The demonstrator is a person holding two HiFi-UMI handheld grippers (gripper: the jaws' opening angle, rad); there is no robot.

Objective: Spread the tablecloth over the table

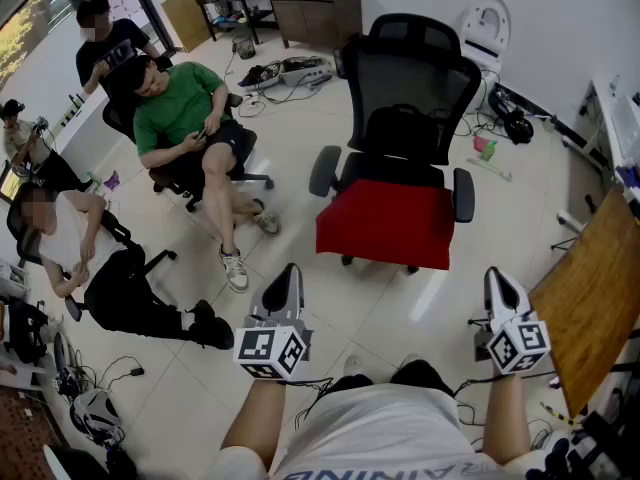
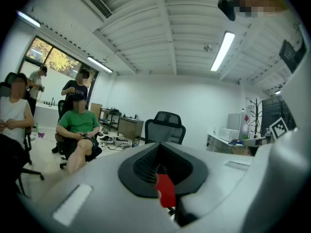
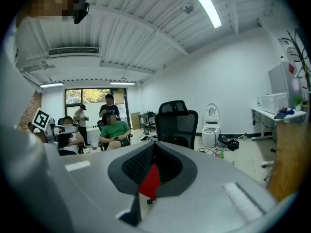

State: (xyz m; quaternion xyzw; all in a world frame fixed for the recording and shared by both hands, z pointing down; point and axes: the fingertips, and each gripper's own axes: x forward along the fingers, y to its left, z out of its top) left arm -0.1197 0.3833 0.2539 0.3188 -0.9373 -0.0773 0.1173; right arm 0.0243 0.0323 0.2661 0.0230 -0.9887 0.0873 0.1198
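A folded red tablecloth (image 1: 388,223) lies on the seat of a black mesh office chair (image 1: 410,88) in front of me. The wooden table (image 1: 595,298) stands at the right edge of the head view. My left gripper (image 1: 287,278) and right gripper (image 1: 497,283) are held out over the floor, short of the chair, both shut with nothing in them. In the left gripper view the closed left gripper (image 2: 160,166) points toward the chair (image 2: 165,125), with a sliver of the red cloth (image 2: 165,188) showing past its tips. The right gripper (image 3: 154,163) shows the same red cloth (image 3: 150,182).
A person in a green shirt (image 1: 185,118) sits on a chair at the left, legs stretched toward the middle. Other people (image 1: 60,238) sit further left. Cables and gear (image 1: 290,70) lie on the floor behind the chair. The table's edge (image 3: 286,154) stands close on my right.
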